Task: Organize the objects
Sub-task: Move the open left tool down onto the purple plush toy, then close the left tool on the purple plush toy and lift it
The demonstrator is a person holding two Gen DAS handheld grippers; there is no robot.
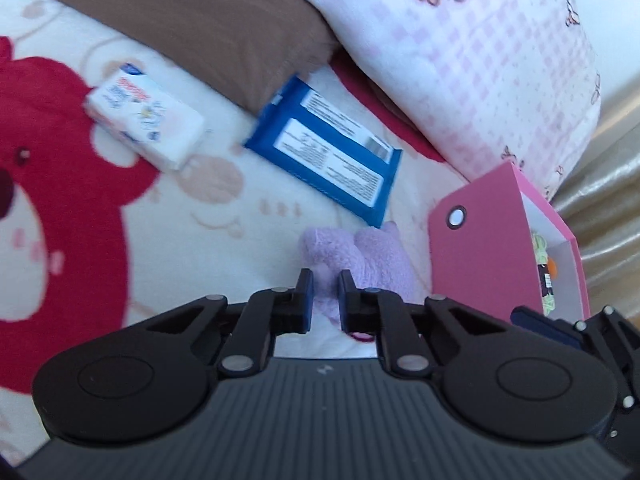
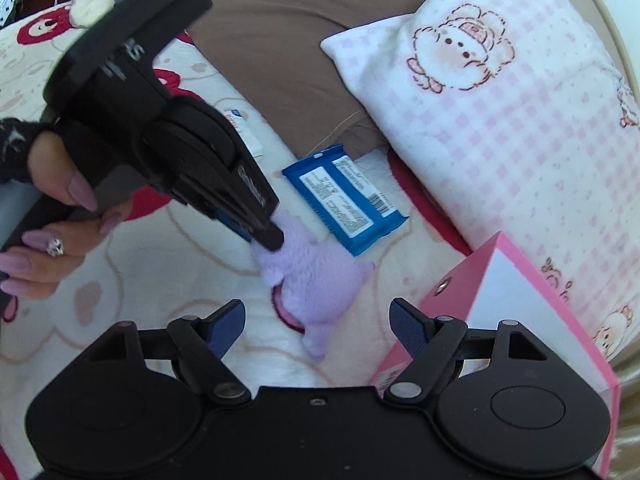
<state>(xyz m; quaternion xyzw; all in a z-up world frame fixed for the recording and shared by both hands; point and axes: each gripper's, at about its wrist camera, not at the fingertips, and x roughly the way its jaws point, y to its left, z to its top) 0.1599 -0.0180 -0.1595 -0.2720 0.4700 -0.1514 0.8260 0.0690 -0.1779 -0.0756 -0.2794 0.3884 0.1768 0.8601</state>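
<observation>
The left tongs (image 2: 276, 236) hide the upper end of the purple plush toy (image 2: 320, 284), so the pads' contact with it cannot be seen from the right wrist. Beside the toy, the pink box (image 1: 480, 248) shows only blurred green and orange contents (image 1: 546, 264). Beyond the toy, the print on the blue packet (image 1: 332, 152) is too blurred to read.

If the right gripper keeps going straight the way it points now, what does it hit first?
Most likely the purple plush toy, lying just ahead between the open fingers of the right gripper. The left gripper already pinches its far end. Depth is hard to judge.
</observation>
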